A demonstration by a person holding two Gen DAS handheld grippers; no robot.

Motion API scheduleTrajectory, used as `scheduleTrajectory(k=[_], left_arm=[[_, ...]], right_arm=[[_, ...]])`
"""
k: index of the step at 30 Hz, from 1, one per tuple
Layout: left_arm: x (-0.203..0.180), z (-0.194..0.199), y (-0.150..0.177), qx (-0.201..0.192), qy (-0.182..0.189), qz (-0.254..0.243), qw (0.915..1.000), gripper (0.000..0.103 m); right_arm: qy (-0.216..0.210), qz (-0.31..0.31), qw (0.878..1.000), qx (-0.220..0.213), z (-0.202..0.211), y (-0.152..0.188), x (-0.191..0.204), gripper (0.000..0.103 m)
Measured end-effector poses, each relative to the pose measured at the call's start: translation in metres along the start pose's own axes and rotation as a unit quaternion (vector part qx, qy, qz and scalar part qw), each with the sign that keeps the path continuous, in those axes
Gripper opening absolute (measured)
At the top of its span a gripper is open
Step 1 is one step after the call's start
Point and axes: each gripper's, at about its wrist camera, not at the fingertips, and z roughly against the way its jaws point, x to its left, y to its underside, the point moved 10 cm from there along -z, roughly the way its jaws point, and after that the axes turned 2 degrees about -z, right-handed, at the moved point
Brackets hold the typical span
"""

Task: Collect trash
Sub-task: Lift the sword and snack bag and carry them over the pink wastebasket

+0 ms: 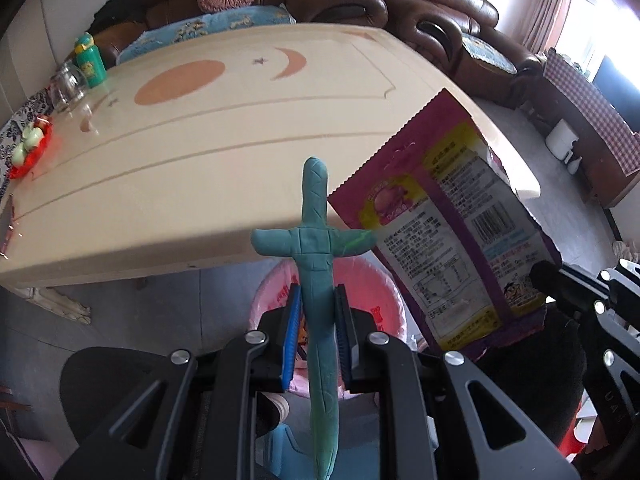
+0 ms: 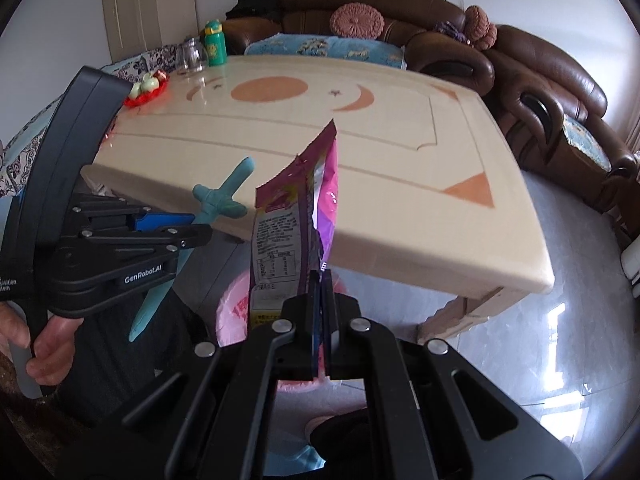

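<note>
My left gripper [image 1: 317, 300] is shut on a teal clay sword [image 1: 318, 264], blade through the jaws and hilt pointing up. In the right wrist view that same left gripper [image 2: 188, 226] holds the clay sword [image 2: 218, 198] at the left. My right gripper [image 2: 321, 280] is shut on the edge of a pink and purple snack bag [image 2: 290, 224], which stands upright above it. The snack bag [image 1: 452, 232] also shows at the right of the left wrist view. Below both grippers sits a bin lined with a pink bag [image 1: 368, 280], its pink liner [image 2: 236, 308] partly hidden.
A cream table [image 2: 400, 184] fills the middle, bearing a green bottle [image 2: 215, 43], a glass jar [image 2: 191, 55] and a red dish of small things [image 2: 146, 90]. A brown sofa [image 2: 540, 80] stands behind. A hand [image 2: 44, 344] grips the left tool. Glossy floor [image 2: 560, 320] lies right.
</note>
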Motion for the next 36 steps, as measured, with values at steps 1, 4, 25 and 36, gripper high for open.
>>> scheduleTrajectory(k=[1,4,25,36], left_arm=[[0.001,-0.005,0.003,0.006,0.002,0.000,1.0000,0.017],[0.002,-0.019,0.013,0.018,0.004,-0.002,0.9998,0.017],[0.024,-0.141,0.067,0.154,0.039,0.047,0.9862,0.017],[0.032,-0.197,0.085,0.208,0.076,0.098,0.9703,0.017]], right_arm=[[-0.001,0.000,1.000,0.005,-0.004,0.003,0.001,0.003],[-0.004,-0.002,1.000,0.019,-0.014,0.015,0.003,0.003],[-0.012,-0.012,0.990,0.138,-0.113,0.084,0.007,0.003],[-0.010,-0.003,0.981,0.193,-0.167,0.104,0.011,0.003]])
